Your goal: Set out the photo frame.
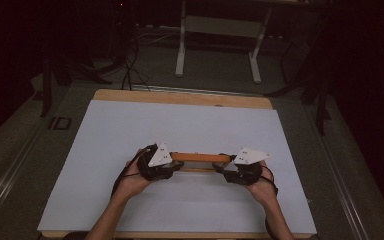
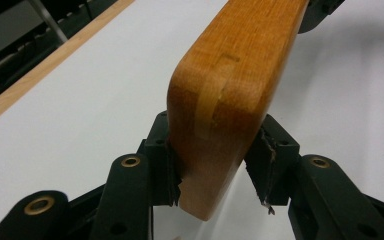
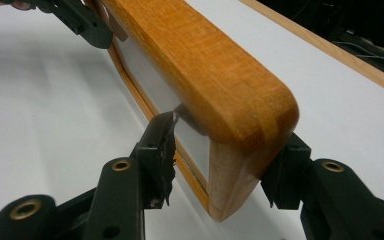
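You've got the wooden frame (image 1: 200, 158) held edge-up over the table (image 1: 190, 125) w/ both grippers, left gripper (image 1: 176, 168) & right gripper (image 1: 220, 170) jaws each clamped on one end.

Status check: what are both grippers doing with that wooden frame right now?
Left gripper shut on wooden frame, one end. Right gripper shut on the other end. Frame held on edge over the white table sheet. Nothing in the way.
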